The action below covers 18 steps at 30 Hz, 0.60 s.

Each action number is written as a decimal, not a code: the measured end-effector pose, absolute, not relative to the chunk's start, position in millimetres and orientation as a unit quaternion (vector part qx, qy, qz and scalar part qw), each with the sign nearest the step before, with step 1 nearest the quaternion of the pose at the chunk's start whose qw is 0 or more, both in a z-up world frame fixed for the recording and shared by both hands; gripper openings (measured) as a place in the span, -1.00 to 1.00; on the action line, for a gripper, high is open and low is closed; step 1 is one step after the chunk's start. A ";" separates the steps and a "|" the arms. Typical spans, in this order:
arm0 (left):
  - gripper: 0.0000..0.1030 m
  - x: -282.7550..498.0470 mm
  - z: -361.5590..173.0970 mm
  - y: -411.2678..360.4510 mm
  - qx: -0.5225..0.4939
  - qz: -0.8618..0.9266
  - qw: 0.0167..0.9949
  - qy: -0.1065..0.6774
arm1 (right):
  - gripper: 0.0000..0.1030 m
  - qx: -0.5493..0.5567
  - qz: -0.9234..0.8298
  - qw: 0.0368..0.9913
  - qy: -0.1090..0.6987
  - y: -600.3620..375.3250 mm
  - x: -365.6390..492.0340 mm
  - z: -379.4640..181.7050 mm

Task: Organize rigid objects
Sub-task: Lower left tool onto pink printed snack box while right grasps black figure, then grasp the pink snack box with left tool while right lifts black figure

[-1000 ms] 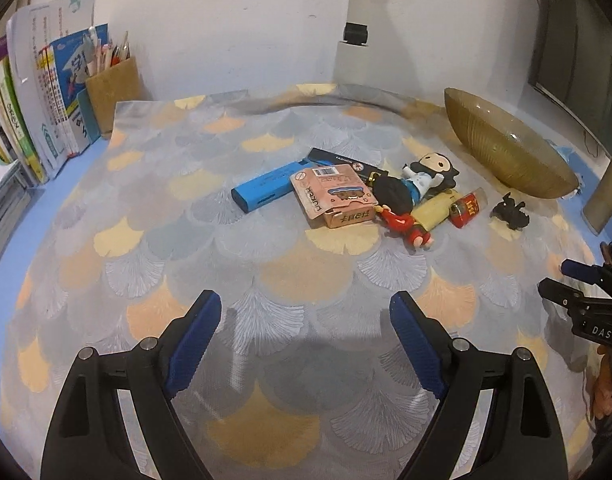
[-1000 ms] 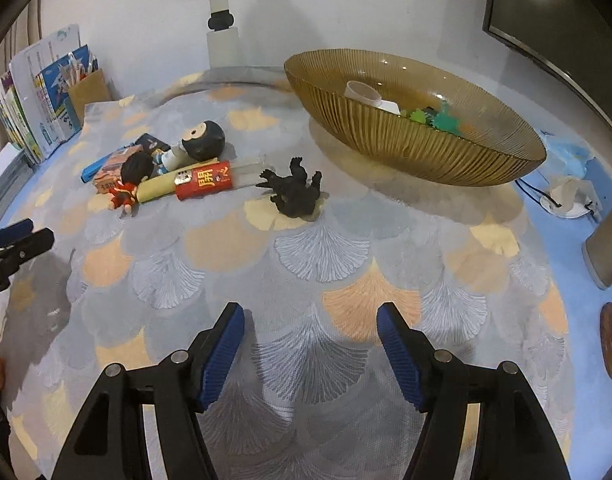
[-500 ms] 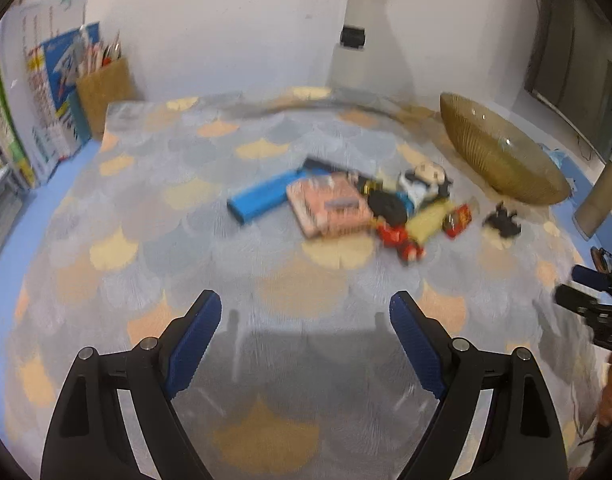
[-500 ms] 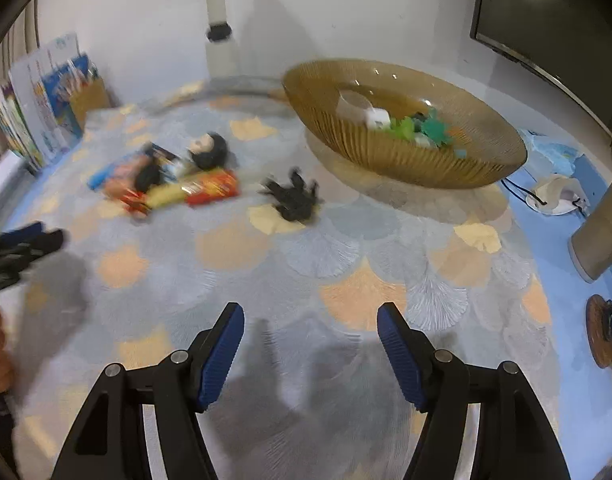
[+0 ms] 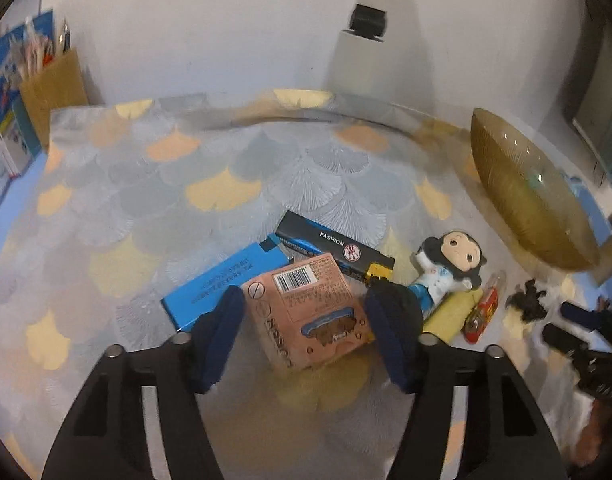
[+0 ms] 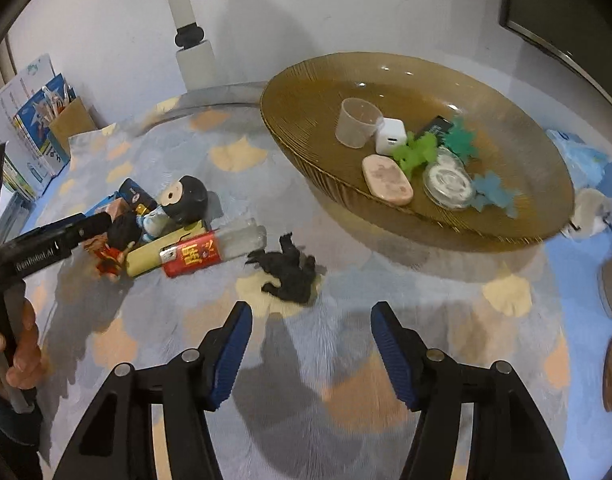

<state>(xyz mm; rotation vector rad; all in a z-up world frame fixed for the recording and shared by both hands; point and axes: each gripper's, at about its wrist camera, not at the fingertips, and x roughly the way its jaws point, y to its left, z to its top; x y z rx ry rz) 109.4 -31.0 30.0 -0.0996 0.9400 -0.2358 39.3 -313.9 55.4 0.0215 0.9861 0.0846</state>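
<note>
closing left claw [image 5: 303, 330] straddling pink box [image 5: 312, 310], right claw [image 6: 310, 354] closing on nothing over bare cloth [image 6: 346, 360]

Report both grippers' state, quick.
Left gripper: closing around the pink box, fingers not yet pressing.
Right gripper: closing, nothing between its fingers.

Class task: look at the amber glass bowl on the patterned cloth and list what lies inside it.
Inside the amber bowl: a clear plastic cup, white cube, pink oval bar, round clear lid, dark flat item, and green and blue star-like pieces. Anything beneath these is hidden.
</note>
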 end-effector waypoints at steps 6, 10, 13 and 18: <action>0.11 99.4 26.8 -28.7 -0.050 -0.128 0.884 0.447 | 0.19 -0.003 0.035 0.880 0.474 -310.4 61.1 43.6; 0.10 102.6 29.0 -34.7 -0.051 -0.114 0.887 0.446 | 0.12 -0.008 0.037 0.882 0.469 -306.5 69.7 33.8; 0.12 109.3 25.5 -41.8 -0.040 -0.098 0.888 0.448 | -0.20 -0.036 0.047 0.888 0.456 -292.5 70.7 32.5; -0.22 107.0 22.0 -42.2 -0.028 -0.085 0.889 0.449 | -0.36 -0.050 0.066 0.892 0.445 -284.7 60.2 37.2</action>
